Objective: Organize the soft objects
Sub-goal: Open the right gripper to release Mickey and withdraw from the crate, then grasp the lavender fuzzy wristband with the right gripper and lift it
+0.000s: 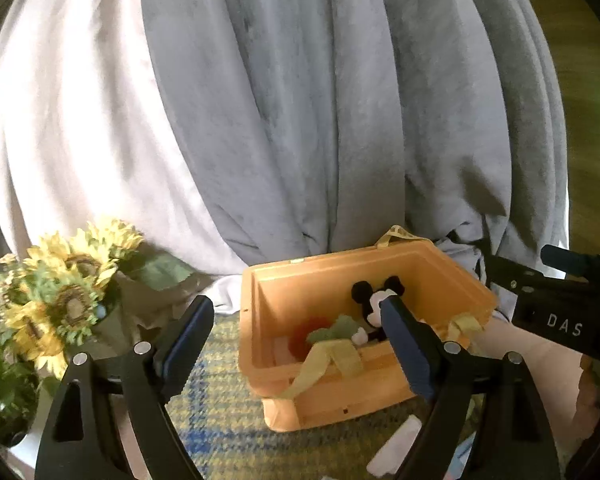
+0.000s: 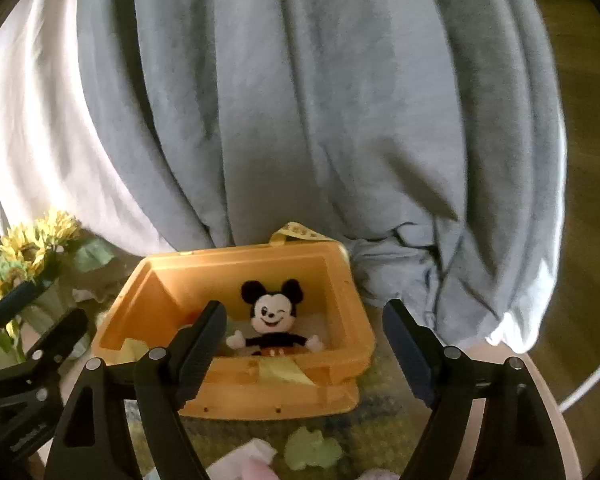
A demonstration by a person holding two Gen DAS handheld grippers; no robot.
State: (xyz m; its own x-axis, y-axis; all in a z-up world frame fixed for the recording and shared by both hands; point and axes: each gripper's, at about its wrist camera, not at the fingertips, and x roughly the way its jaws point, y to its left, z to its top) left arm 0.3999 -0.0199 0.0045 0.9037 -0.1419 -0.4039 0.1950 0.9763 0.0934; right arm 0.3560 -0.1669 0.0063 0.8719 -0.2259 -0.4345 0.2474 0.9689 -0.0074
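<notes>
The orange box (image 2: 236, 360) was seen standing on the checked cloth (image 1: 228, 432) just in front of the grey curtain (image 1: 320, 120), and the mouse doll (image 2: 274, 320) was found lying inside it, propped against the far wall, face up, arms out; it seemed to have been put there as the place where the soft things were being gathered. Both tools were held back from the box, near side: the left gripper (image 1: 296, 324) was spread wide with nothing between its pads, and the right gripper (image 2: 306, 328) likewise. More work was judged to remain, since a pale green soft thing (image 2: 312, 450) and a pink-white one (image 2: 248, 460) were shown on the cloth only in the right view. Sunflowers (image 1: 60, 296) at far left were shown clearly by the left view, along with a green cloth piece (image 1: 332, 332) inside the box beside the doll.
</notes>
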